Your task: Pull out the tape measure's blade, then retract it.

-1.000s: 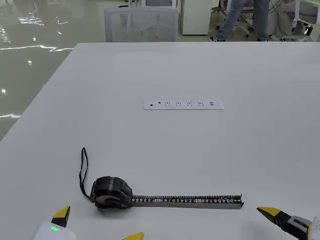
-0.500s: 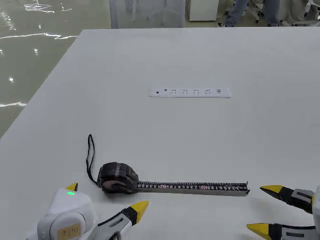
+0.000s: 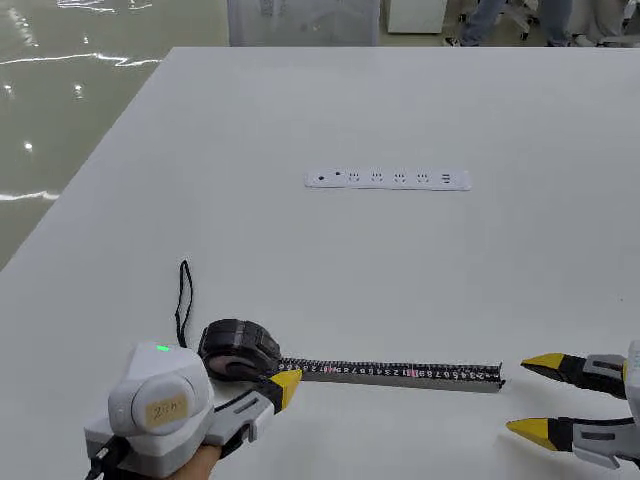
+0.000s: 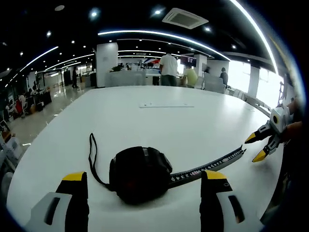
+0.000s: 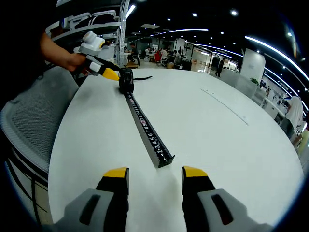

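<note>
White worktop (image 3: 400,280) in a big open office, with shiny floor (image 3: 70,120) at the left and a power strip (image 3: 388,179) lying well apart from the work. On the near part, tape measure (image 3: 238,348): black case (image 4: 140,171), thin strap (image 3: 184,300) curling away behind, and blade (image 3: 400,373) already drawn out to the right, flat on the surface, ending in a small hook (image 3: 498,376).

Left tongs (image 4: 143,175) spread wide, one jaw at each side of the case, with a gap on both sides in the left gripper view; no contact to see. Right tongs (image 3: 533,394) spread too, holding nothing, near the hook but apart from it, pointing along the blade toward the case.

Seems to be the moment between the two halves of the task: blade out, not yet retracted. Most likely next: fixing the case with the left, taking the blade end with the right.

To do this well:
- Close the left tongs on the two sides of the case, around the middle, to stop any sliding or turning. Keep clear of the strap.
- Bring the right tongs forward and pinch the blade just behind the hook, flat across the width, not on one edge.
- Cannot tell from these views about any lock on the case; check before letting go.
- Lead the blade back slowly, in line with the mouth of the case, to avoid a kink or a hard snap of the hook against the case.
</note>
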